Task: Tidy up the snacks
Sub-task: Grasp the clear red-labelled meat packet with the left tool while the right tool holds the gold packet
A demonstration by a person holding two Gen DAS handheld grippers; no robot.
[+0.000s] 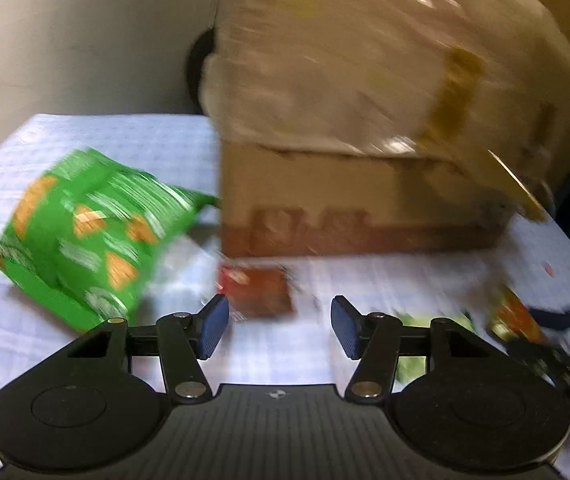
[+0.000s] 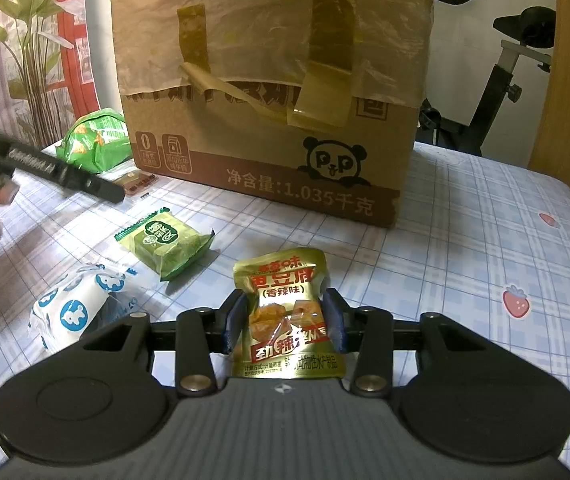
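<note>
The right gripper (image 2: 285, 322) squeezed the gold snack pack (image 2: 285, 316) between its 2 pads, just above the checked tablecloth (image 2: 485, 232) and in front of the big cardboard box (image 2: 269, 92). The left gripper (image 1: 279, 326) was spread apart with nothing in it, near a small brown packet (image 1: 259, 292). The shiny pack looked slippery, so it might slide out and drop. The green chip bag (image 1: 85, 236) lay close by.

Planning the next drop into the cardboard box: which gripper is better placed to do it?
Right. The right gripper already has its jaws closed on the gold snack pouch, facing the cardboard box. The left gripper has open, empty jaws.
</note>
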